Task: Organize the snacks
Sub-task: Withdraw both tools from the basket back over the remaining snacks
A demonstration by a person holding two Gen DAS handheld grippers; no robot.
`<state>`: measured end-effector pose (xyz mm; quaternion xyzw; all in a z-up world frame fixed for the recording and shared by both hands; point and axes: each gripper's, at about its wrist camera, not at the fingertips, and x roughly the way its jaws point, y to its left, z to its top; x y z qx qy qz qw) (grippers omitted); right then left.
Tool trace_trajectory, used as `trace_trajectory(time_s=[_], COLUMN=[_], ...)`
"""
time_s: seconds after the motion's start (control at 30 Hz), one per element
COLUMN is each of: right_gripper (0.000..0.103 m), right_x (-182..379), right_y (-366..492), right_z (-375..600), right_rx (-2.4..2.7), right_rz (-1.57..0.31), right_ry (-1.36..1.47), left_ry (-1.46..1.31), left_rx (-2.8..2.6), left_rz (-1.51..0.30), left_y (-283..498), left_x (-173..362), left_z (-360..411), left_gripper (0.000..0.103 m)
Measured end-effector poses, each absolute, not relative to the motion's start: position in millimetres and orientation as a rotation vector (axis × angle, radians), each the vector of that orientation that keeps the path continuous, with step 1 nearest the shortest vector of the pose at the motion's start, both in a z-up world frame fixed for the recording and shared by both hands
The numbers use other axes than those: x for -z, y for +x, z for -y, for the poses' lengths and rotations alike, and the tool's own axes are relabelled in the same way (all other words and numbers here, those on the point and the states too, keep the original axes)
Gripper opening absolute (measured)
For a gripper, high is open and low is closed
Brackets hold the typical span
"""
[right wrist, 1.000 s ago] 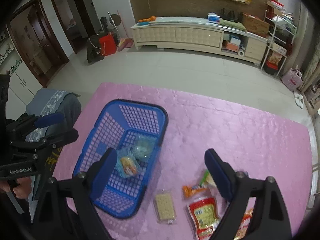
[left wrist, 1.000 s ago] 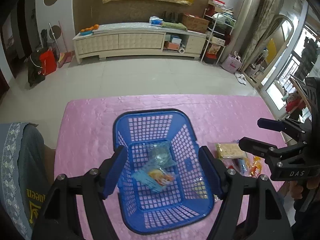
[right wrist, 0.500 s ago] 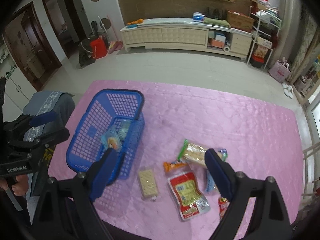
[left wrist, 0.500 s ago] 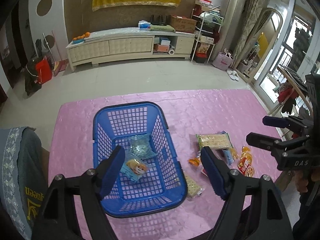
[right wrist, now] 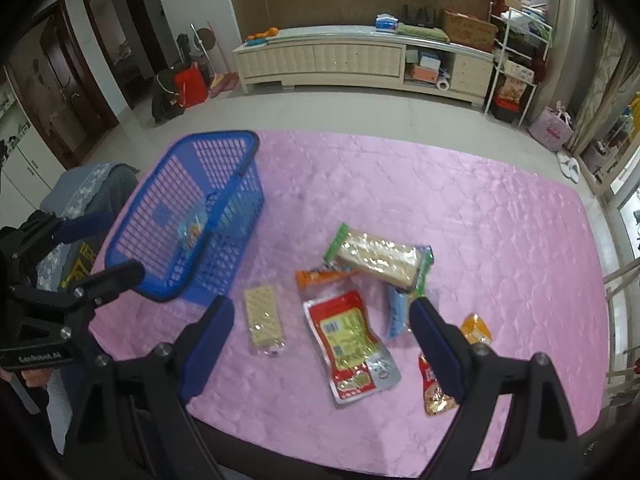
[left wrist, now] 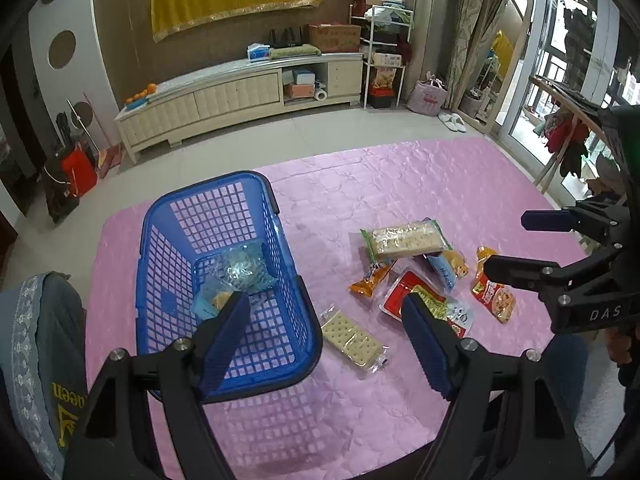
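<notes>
Our left gripper has just been opening; our right gripper gapes wide, both empty. The cracker pack near the basket looks light and crumbly, so we'd pinch its long edges softly.

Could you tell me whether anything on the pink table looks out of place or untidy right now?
Yes. Only two packets lie in the blue basket; the rest are scattered beside it, some overlapping. The cracker pack lies alone, and the long biscuit pack rests across an orange packet. Nothing looks spilled or torn.
</notes>
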<state>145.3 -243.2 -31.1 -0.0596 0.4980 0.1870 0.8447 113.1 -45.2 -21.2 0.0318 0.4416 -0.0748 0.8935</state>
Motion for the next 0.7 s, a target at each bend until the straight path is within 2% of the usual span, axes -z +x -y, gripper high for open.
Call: trace_trajectory(time_s=[0.03, 0.2, 0.27, 0.53, 0.7], right_gripper=[0.092, 0.092, 0.092, 0.092, 0.099], right_x=[33.2, 45.4, 54.1, 94.2, 114.9], right_y=[143.5, 132.6, 129.3, 117.8, 114.2], right_z=[246.1, 261.7, 263.9, 276.3, 281.4], right_rx=[-0.397, -0.393, -0.397, -0.389, -0.381], right_rz=[-1.046, -0.974, -0.984, -1.044, -1.089], right_ry=[-0.120, -0.120, -0.149, -0.255, -0.284], left_ry=[0.060, 0.023, 0.013, 0.007, 0.017], left_rx=[0.154, 0.152, 0.138, 0.130, 0.106], left_rz=[-0.910, -0.926, -0.928, -0.963, -1.003], left_y=[109.4, 99.4, 97.4, 87.7, 85.0], left_x=[24.9, 40.7, 46.3, 75.2, 100.1], left_z=[47.3, 52.5, 54.7, 69.3, 79.0], left_gripper=[0.083, 0.088, 0.103, 0.103, 0.103])
